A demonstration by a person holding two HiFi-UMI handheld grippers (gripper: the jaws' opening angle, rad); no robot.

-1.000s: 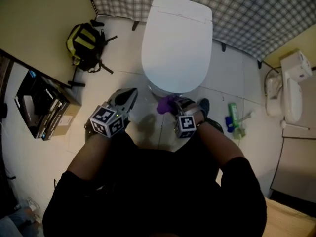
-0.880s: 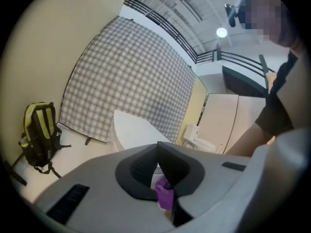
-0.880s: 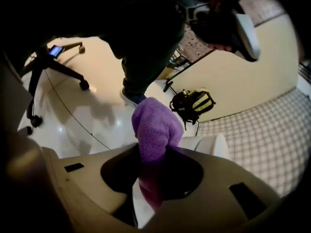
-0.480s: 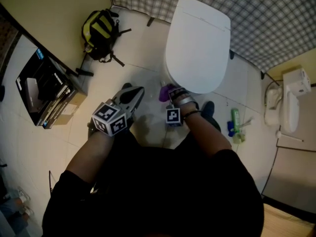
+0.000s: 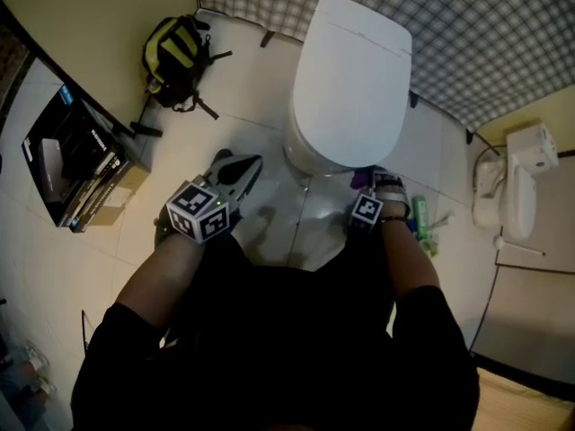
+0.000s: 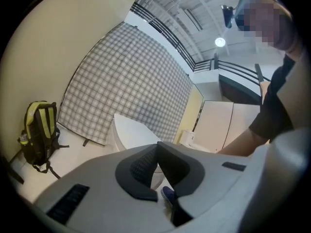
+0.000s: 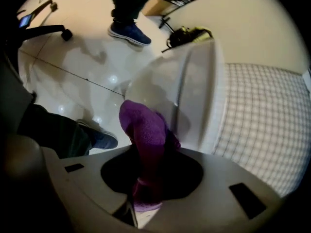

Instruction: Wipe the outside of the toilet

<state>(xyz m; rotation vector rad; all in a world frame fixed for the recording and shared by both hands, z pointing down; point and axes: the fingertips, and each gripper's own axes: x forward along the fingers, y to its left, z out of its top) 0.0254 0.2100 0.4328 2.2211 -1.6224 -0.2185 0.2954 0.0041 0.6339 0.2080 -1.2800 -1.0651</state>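
While right tongs clamp a purple cloth beside the toilet bowl | left tongs closed on nothing

The toilet is white and glossy, lid down, its back to a checked wall, standing on a pale tiled floor. The cloth — purple, fluffy, bunched into an upright wad — is clamped in the right gripper. It sits at the bowl's front right, just below the lid's edge; whether it touches the bowl cannot be told.
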